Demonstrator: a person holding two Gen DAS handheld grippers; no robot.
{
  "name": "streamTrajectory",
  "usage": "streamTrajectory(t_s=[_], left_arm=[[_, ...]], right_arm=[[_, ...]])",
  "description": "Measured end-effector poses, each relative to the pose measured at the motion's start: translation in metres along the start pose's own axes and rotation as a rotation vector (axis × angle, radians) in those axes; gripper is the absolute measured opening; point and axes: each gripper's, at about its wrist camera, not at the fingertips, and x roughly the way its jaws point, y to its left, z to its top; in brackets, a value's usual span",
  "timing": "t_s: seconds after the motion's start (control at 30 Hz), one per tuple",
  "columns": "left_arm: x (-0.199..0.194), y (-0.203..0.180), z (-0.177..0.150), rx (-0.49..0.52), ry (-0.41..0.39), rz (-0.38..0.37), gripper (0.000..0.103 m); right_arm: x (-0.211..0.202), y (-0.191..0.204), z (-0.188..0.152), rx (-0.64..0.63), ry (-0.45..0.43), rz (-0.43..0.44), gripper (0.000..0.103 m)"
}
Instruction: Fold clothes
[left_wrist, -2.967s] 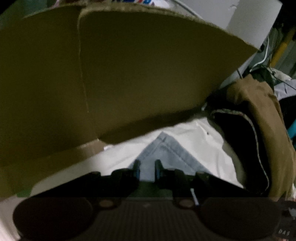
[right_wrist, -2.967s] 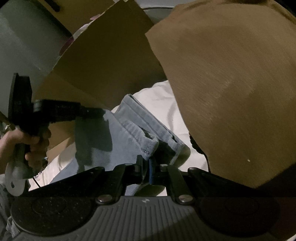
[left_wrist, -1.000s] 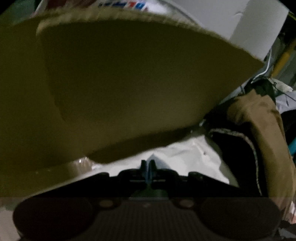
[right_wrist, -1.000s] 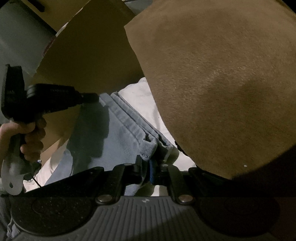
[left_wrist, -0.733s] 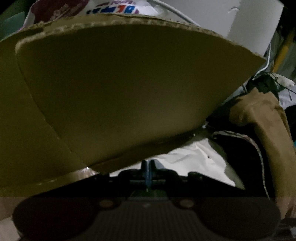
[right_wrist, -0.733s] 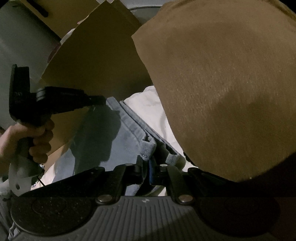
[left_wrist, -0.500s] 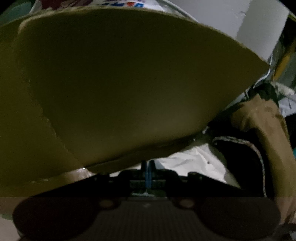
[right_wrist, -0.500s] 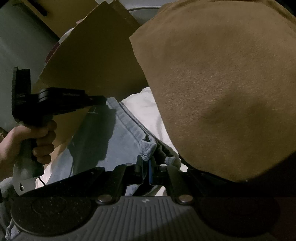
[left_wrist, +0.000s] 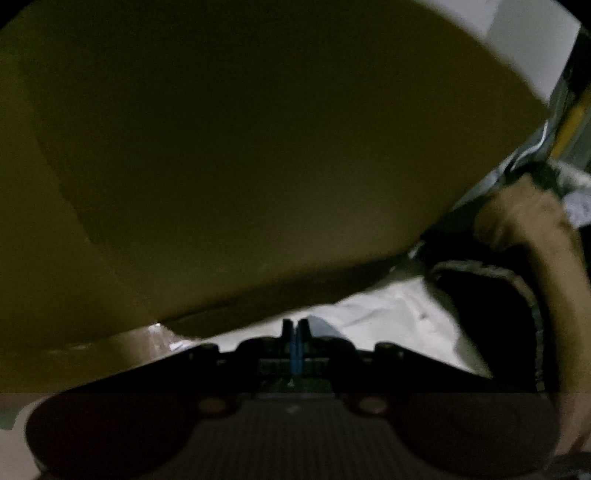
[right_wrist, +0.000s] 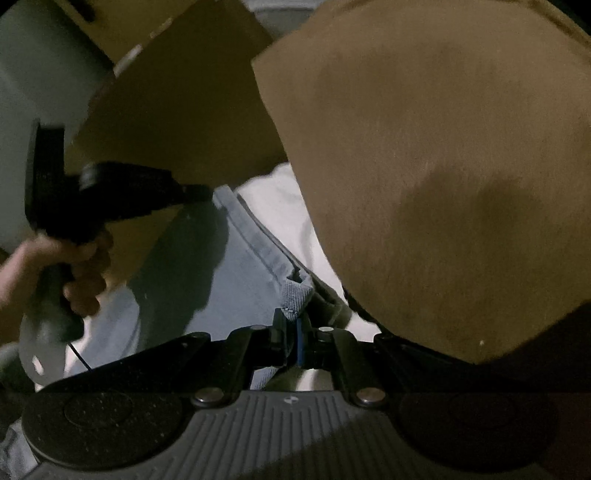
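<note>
both grippers clamped on the light blue jeans (right_wrist: 221, 266): right gripper (right_wrist: 291, 325) pinches a folded denim corner, left gripper (right_wrist: 207, 194) grips the far end, its jaws together. jeans lie on a white sheet (left_wrist: 388, 306) between a cardboard flap (left_wrist: 258, 147) and brown garment (right_wrist: 424, 166). hand (right_wrist: 79, 273) holds the left handle.

Right gripper (right_wrist: 292, 326) is pinching the blue jeans (right_wrist: 221, 266) corner. Left gripper (right_wrist: 201, 194), held by a hand (right_wrist: 79, 271), is gripping their far edge ahead-left. Brown garment (right_wrist: 443, 166) is hanging ahead-right; white sheet (right_wrist: 280, 206) is lying beneath.
</note>
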Motion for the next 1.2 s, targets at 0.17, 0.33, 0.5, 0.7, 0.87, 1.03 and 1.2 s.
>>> streamTrajectory(t_s=[0.17, 0.33, 0.5, 0.7, 0.87, 1.03, 1.2], left_arm=[[-0.004, -0.007, 0.005, 0.02, 0.021, 0.043, 0.009], [-0.034, -0.005, 0.004, 0.075, 0.04, 0.043, 0.038], [-0.067, 0.013, -0.003, 0.091, 0.05, 0.076, 0.039], [-0.108, 0.057, -0.013, 0.068, 0.059, 0.133, 0.038], [-0.137, 0.096, -0.031, 0.053, 0.058, 0.175, 0.038], [-0.151, 0.125, -0.058, 0.03, 0.069, 0.199, 0.036], [-0.15, 0.138, -0.088, 0.024, 0.103, 0.189, 0.035]], right_arm=[[0.001, 0.002, 0.002, 0.013, 0.017, -0.017, 0.005], [-0.013, 0.0, -0.005, 0.061, 0.009, -0.007, 0.009], [-0.023, 0.001, -0.013, 0.073, 0.0, -0.001, 0.01], [-0.036, 0.004, -0.017, 0.045, -0.023, 0.002, 0.01], [-0.039, 0.011, -0.016, 0.01, -0.032, 0.008, 0.01], [-0.039, 0.019, -0.015, -0.045, -0.026, 0.005, 0.01], [-0.04, 0.03, -0.015, -0.098, -0.017, 0.005, 0.01]])
